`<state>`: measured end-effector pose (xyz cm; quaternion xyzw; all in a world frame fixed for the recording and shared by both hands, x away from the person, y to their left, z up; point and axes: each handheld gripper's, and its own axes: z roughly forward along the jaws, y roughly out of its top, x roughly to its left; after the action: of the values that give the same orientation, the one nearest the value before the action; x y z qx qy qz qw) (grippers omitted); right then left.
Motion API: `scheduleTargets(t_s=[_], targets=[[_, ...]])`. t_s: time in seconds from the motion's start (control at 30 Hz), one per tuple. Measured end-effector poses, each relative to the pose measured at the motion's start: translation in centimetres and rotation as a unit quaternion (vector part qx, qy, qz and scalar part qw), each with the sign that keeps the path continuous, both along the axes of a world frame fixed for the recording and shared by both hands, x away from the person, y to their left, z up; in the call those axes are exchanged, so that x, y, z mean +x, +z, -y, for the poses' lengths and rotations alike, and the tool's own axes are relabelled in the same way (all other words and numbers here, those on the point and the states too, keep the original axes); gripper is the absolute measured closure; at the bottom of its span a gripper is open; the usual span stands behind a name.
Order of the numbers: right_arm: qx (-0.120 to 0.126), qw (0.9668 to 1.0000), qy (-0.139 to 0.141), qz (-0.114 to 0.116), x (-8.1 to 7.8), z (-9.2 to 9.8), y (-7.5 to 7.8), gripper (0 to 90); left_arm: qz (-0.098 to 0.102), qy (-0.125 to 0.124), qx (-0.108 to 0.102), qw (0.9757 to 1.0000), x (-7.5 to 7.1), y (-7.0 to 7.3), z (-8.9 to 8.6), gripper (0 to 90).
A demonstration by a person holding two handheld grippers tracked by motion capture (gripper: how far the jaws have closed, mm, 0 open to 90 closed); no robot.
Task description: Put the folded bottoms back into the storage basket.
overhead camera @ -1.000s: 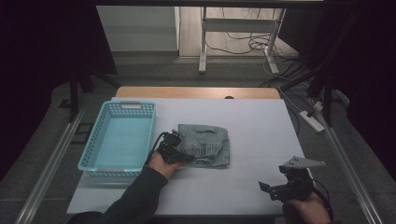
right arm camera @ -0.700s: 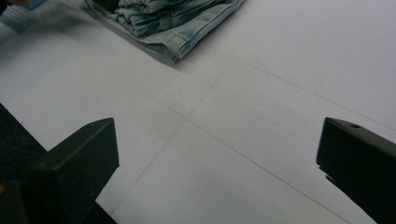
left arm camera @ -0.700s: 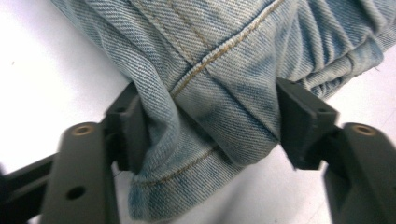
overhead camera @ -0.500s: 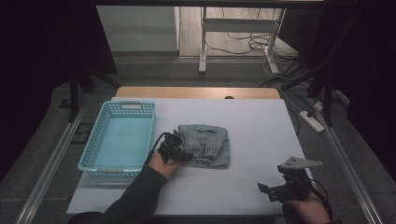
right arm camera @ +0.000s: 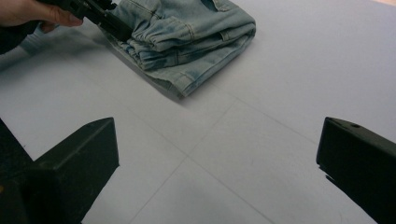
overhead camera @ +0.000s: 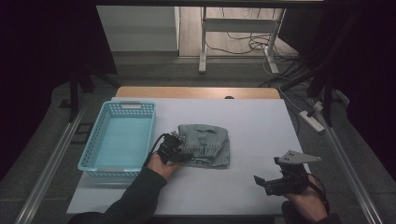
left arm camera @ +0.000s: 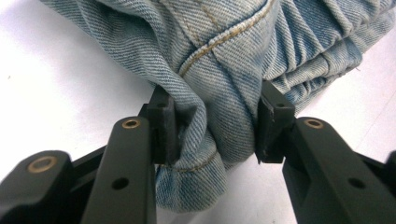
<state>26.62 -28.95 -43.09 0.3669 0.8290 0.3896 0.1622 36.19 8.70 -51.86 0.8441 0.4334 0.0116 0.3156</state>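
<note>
Left gripper (left arm camera: 212, 135): I have its jaws just closed onto a bunched fold of the folded jeans (overhead camera: 205, 144), pads pressing both sides | Jeans: straight ahead of it on the white table (overhead camera: 261, 130), blue basket (overhead camera: 119, 140) just beside its hand | Right gripper (overhead camera: 268, 183): I hold it wide apart, nothing between, jeans well ahead.

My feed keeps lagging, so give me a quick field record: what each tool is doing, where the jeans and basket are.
left tool: its jaws have just been closing; pads now press a bunched fold of the jeans
right tool: open, nothing between its jaws, apart from the jeans at the table's near right
jeans: folded, light denim, lying mid-table
basket: light blue, nothing visible inside, left of the jeans
table: white top
</note>
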Motion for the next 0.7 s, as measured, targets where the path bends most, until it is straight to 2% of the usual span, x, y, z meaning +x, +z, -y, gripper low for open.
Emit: scheduleTargets(t_s=[0.17, 0.33, 0.53, 0.7], targets=[[0.004, 0.9998, 0.015, 0.009, 0.8, -0.6, 0.0, 0.0, 0.004, 0.007, 0.005, 1.0, -0.2, 0.0, 0.2, 57.6], [0.014, 0.9995, 0.019, 0.02, 1.7, -1.5, 0.1, 0.0, 0.004, 0.009, 0.005, 0.9999, -0.2, 0.0, 0.3, 57.6], [0.03, 0.9991, 0.028, 0.007, 3.0, -2.5, -0.1, 0.0, 0.004, 0.01, 0.008, 0.9999, -0.3, 0.1, 0.3, 57.6], [0.02, 0.9993, 0.033, -0.003, 4.1, -3.1, -0.5, 0.0, 0.002, 0.012, 0.008, 0.9999, -0.3, 0.1, 0.3, 57.3]])
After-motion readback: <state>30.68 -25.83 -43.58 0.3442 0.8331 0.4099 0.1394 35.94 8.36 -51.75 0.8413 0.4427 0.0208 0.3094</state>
